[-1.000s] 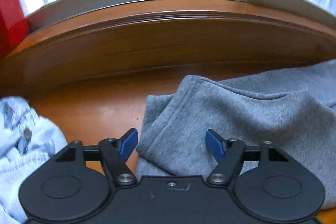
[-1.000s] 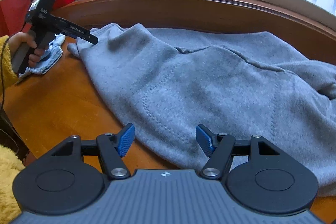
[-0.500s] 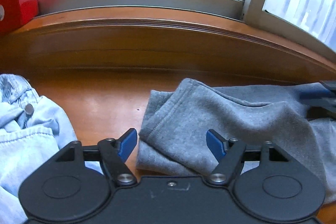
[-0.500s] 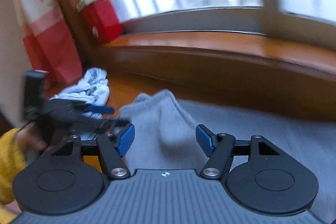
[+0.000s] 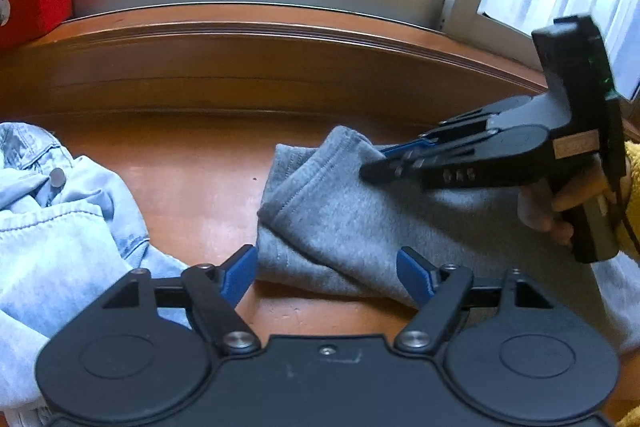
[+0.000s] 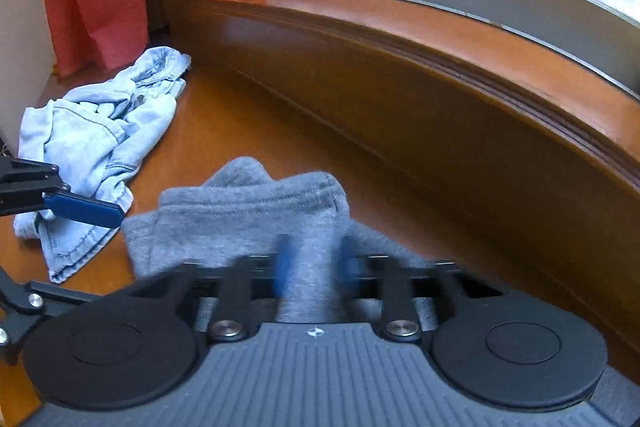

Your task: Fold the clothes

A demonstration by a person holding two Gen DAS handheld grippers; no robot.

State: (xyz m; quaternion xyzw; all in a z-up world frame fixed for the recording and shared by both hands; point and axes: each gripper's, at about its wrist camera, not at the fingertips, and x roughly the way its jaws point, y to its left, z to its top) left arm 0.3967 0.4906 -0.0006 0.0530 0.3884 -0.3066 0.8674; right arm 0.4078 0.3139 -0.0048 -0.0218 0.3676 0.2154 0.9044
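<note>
Grey sweatpants (image 5: 340, 211) lie on the orange-brown wooden table (image 5: 192, 187) below the window ledge (image 5: 256, 39), their long axis running off to the right in the left wrist view, with the hemmed leg end bunched toward the crumpled denim garment (image 5: 60, 227). Nearer that far corner is the right gripper (image 5: 384, 163), its jaws pinched on a ridge of the grey fabric just behind the hem; its own view shows the blue pads (image 6: 285, 267) blurred against the cloth. At the near corner, the left gripper (image 5: 326, 275) hovers with its jaws opening, the hem's near edge between the pads (image 5: 240, 273) but unpressed. The coming grab, I judge, falls to the left hand.
</note>
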